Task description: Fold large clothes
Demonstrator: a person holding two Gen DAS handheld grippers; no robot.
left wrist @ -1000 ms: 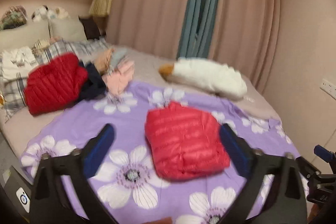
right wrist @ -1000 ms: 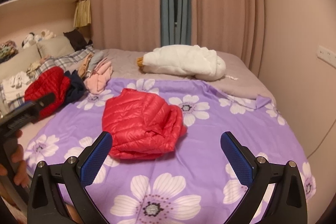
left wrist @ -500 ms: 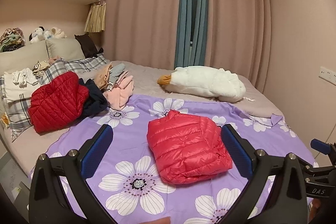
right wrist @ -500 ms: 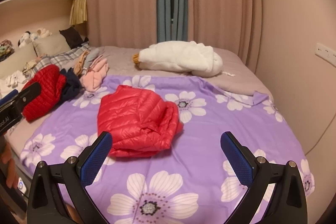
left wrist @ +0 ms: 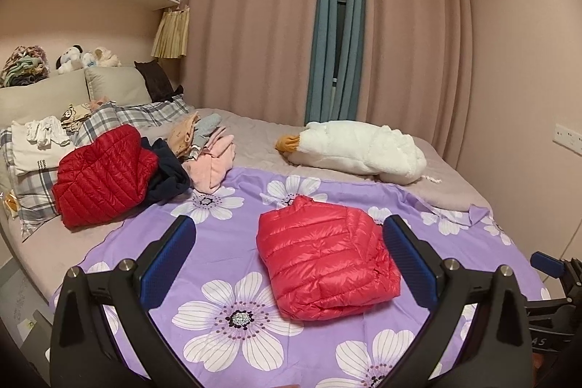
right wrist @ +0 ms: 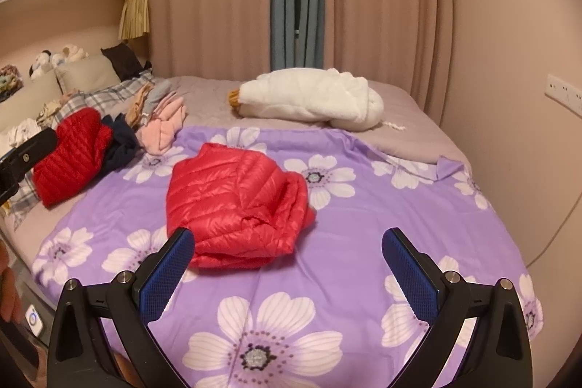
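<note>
A folded shiny red puffer jacket (left wrist: 323, 253) (right wrist: 236, 197) lies in the middle of a purple flowered sheet (left wrist: 225, 242) (right wrist: 363, 242) on the bed. My left gripper (left wrist: 287, 260) hangs open in front of the jacket, nothing between its blue pads. My right gripper (right wrist: 287, 264) is also open and empty, held back from the jacket's near right side. A second, darker red puffer jacket (left wrist: 102, 173) (right wrist: 71, 151) lies crumpled at the left by the pillows, beside a dark navy garment (left wrist: 169, 173).
A pile of pink and grey clothes (left wrist: 207, 151) (right wrist: 160, 122) sits behind the navy garment. A white plush goose (left wrist: 356, 148) (right wrist: 309, 100) lies across the far bed. Checked pillows (left wrist: 32, 184) line the left, curtains (left wrist: 400, 42) stand behind, and a wall (right wrist: 527, 97) runs along the right.
Both grippers have pulled up and back from the bed, so more of the room and shelf shows. The folded jacket has not moved. Both grippers stay open.
</note>
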